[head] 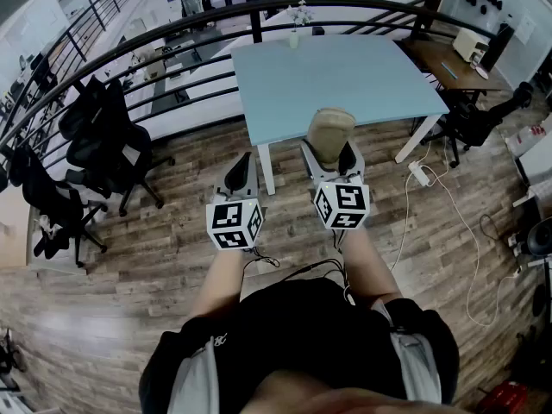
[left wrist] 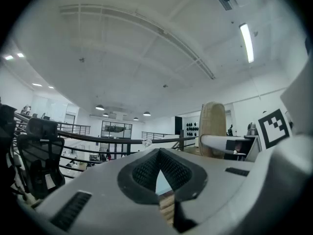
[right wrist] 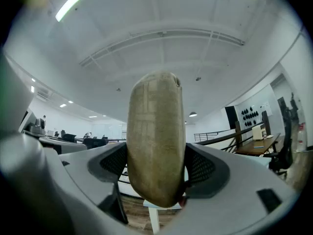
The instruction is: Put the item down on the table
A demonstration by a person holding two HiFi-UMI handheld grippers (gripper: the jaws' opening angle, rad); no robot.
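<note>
**Right tongs** (head: 332, 151): closed on the item (head: 330, 128), a tan, oblong obj. with a woven texture. In the right gripper view the tongs (right wrist: 156, 166) clamp the item (right wrist: 155, 136) from both sides. The dark ribbed pads (right wrist: 201, 166) press its flanks, and its rounded upper end stands well above the jaws. Jaw spread is wide, approx. the item's thickness.

**Left tongs** (head: 241, 167): closed, nothing held. In the left gripper view the tongs (left wrist: 159, 154) meet at the tips. Only floor and a strip of the blue top show through the gap behind them. The item (left wrist: 213, 129) shows at 2 o'clock in this view, next to the right marker cube (left wrist: 274, 126).

**Item location:** carried in the right tongs, upright, not resting on anything. In the head view it shows against the near edge of the light-blue surface (head: 336, 76), at 12 o'clock from the person.

**Rig:** marker cubes, left (head: 235, 222) and right (head: 341, 205), sit side by side, apart, with both tongs pointing to 12 o'clock.

**Surroundings (head view):**
- Small vase with flowers (head: 296, 20) on the far edge of the surface, 12 o'clock.
- Curved black railing (head: 172, 33), 10 to 1 o'clock.
- Two black office chairs (head: 99, 136), (head: 47, 201), 9 to 10 o'clock.
- Wooden desk (head: 448, 63), 2 o'clock.
- White power strip (head: 420, 173) with cable on the wood floor (head: 147, 257), 3 o'clock.
</note>
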